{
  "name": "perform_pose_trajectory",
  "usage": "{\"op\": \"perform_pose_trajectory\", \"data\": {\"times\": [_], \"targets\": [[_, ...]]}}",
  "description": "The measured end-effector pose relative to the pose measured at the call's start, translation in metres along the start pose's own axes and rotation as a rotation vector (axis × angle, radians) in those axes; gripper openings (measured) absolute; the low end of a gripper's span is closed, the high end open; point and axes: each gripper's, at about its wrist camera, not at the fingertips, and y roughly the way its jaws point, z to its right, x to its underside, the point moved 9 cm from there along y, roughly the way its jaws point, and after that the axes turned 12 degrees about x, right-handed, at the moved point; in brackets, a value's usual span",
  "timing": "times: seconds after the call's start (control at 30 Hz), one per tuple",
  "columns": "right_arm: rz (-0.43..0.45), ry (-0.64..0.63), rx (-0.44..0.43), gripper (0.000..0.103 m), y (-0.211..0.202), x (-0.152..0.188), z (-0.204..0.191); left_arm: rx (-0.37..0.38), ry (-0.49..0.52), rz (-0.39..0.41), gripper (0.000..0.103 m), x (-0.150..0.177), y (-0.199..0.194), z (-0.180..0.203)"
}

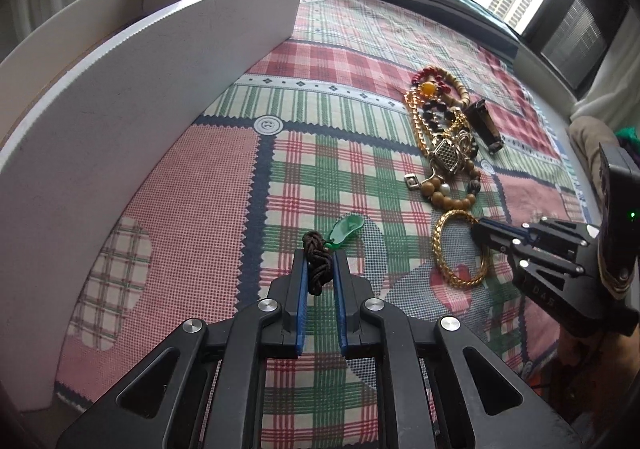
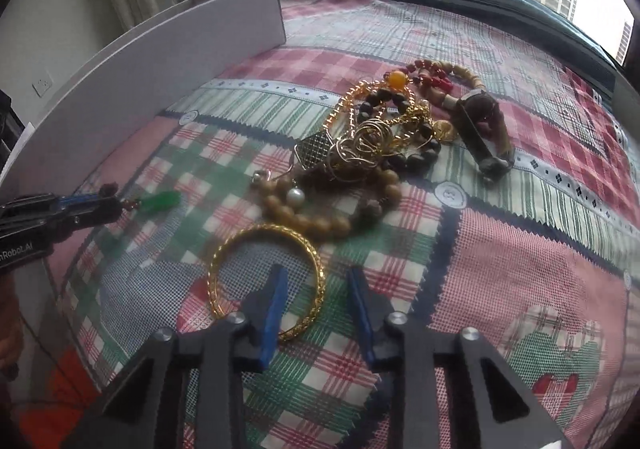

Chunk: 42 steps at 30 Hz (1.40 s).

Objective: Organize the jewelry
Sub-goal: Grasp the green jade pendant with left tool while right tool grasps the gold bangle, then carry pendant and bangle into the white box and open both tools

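Note:
My left gripper (image 1: 320, 255) is shut on the brown knotted cord (image 1: 318, 267) of a green pendant (image 1: 344, 231), which pokes out just past the fingertips. The right wrist view shows that gripper (image 2: 114, 205) at the left edge with the pendant (image 2: 160, 201) beyond it. A gold bangle (image 1: 456, 249) lies on the plaid cloth. My right gripper (image 1: 478, 229) pinches its upper right rim. In its own blurred view the right gripper (image 2: 316, 273) straddles the bangle's (image 2: 224, 261) right side.
A tangled pile of bead bracelets and gold chains (image 2: 372, 145) lies beyond the bangle, with a dark brown tube-shaped piece (image 2: 484, 137) to its right. A tall white box (image 1: 160, 89) stands along the left. The plaid bedspread (image 1: 320, 109) runs back to a window.

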Motion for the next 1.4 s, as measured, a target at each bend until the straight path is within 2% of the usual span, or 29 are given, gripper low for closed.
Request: {"op": "perform_pose_trajectory", "data": {"times": [0.03,0.13,0.23,0.37,0.47,0.6,0.7,0.8,0.93,1.0,1.07,1.1,1.13,1.2,1.3,1.4], "targets": [[-0.006,-0.027,0.016,0.005,-0.001,-0.002,-0.001,0.005,0.001,0.008,0.010,-0.002,-0.004,0.002],[-0.007,-0.032,-0.016,0.005,-0.016,-0.008,-0.001,0.013,0.010,0.050,0.010,-0.012,-0.028,0.008],[0.032,-0.029,-0.058,0.005,-0.044,-0.025,-0.004,0.033,0.014,0.101,0.010,-0.026,-0.061,0.015],[0.129,-0.038,-0.131,0.005,-0.089,-0.071,-0.020,0.008,0.008,0.198,0.010,-0.052,-0.119,0.008],[0.199,-0.054,-0.220,0.005,-0.115,-0.116,-0.049,-0.033,-0.037,0.266,0.010,-0.072,-0.160,-0.018],[0.249,-0.098,-0.329,0.005,-0.124,-0.172,-0.099,-0.154,-0.120,0.330,0.010,-0.086,-0.191,-0.072],[0.219,-0.124,-0.398,0.005,-0.103,-0.207,-0.140,-0.211,-0.208,0.326,0.010,-0.084,-0.187,-0.116],[0.189,-0.158,-0.404,0.005,-0.067,-0.232,-0.178,-0.255,-0.290,0.294,0.010,-0.074,-0.171,-0.155],[0.122,-0.205,-0.393,0.006,-0.024,-0.235,-0.223,-0.298,-0.359,0.226,0.011,-0.053,-0.142,-0.188],[0.083,-0.223,-0.378,0.009,-0.007,-0.228,-0.237,-0.328,-0.378,0.194,0.014,-0.036,-0.141,-0.197],[0.045,-0.239,-0.357,0.010,0.002,-0.219,-0.242,-0.337,-0.385,0.183,0.029,-0.028,-0.138,-0.201],[0.038,-0.249,-0.362,0.018,0.003,-0.215,-0.244,-0.342,-0.389,0.182,0.040,-0.024,-0.137,-0.202],[0.041,-0.263,-0.367,0.020,0.002,-0.212,-0.246,-0.351,-0.393,0.182,0.042,-0.020,-0.136,-0.203],[0.059,-0.309,-0.352,0.025,-0.001,-0.206,-0.248,-0.368,-0.388,0.173,0.038,-0.016,-0.134,-0.204],[0.079,-0.375,-0.310,0.025,-0.003,-0.197,-0.249,-0.369,-0.394,0.168,0.038,-0.012,-0.133,-0.200],[0.093,-0.394,-0.315,0.025,-0.004,-0.193,-0.246,-0.385,-0.390,0.130,0.032,-0.007,-0.125,-0.197]]}}
